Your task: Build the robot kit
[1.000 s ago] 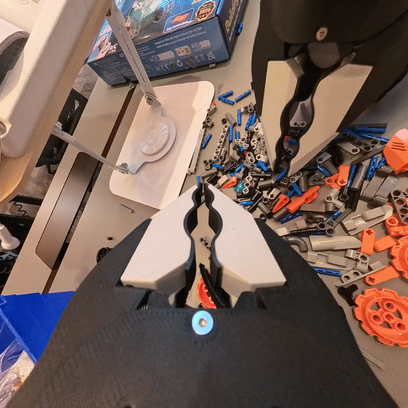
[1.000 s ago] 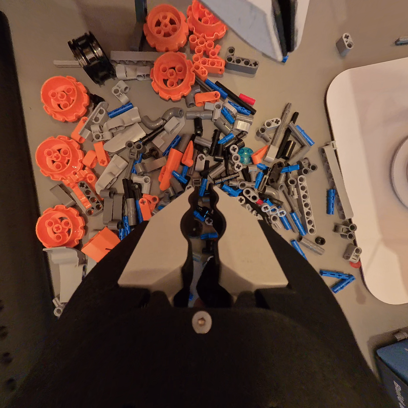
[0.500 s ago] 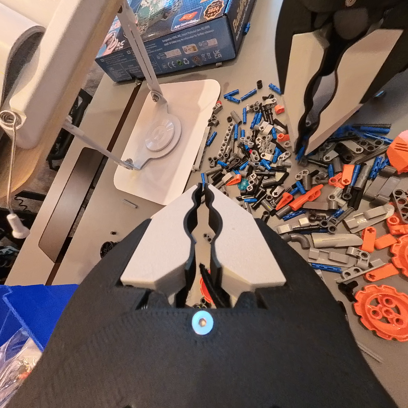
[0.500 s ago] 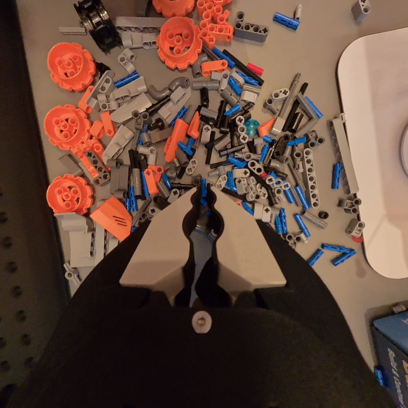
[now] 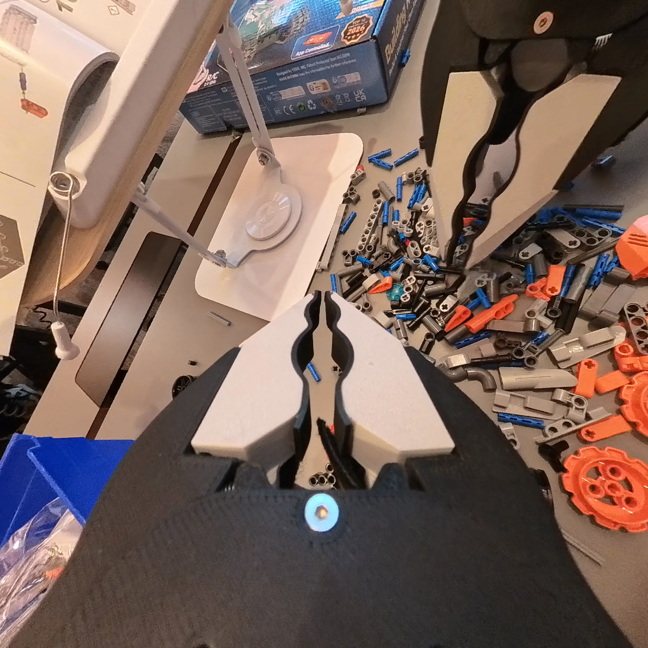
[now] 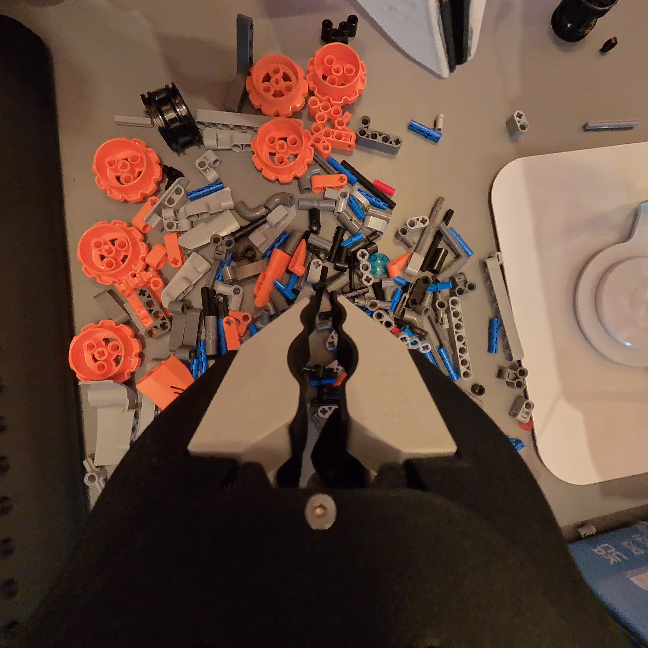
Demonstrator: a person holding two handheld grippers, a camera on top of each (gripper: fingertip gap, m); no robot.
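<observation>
A pile of small black, grey, blue and orange building parts [image 6: 354, 242] lies on the grey table. My right gripper [image 6: 322, 298] hangs over the pile's near side, its jaws a narrow gap apart. A thin black axle [image 6: 322, 280] lies between its tips and sticks out ahead of them; no clamping shows. The right gripper also shows in the left wrist view [image 5: 460, 263], tips down in the pile. My left gripper [image 5: 323, 294] is shut and empty at the pile's left edge, beside a blue pin [image 5: 333, 283].
Several orange toothed wheels [image 6: 126, 168] and a black rim [image 6: 170, 115] lie by the pile. A white lamp base [image 5: 298, 175] sits left of it, also in the right wrist view [image 6: 561, 245]. A blue printed box [image 5: 298, 70] stands behind. A blue bin [image 5: 52, 473] is near left. The left gripper's tips are roughly 10 cm from the right gripper's. The blue pin [image 5: 333, 283] is about 10 cm from my right fingertips. My right wrist view [image 6: 462, 242] looks at it from another angle.
My right gripper has moved forward over the pile and risen slightly, bringing its tips to the black axle; its gap looks the same. My left gripper stays shut and has drifted a little.
</observation>
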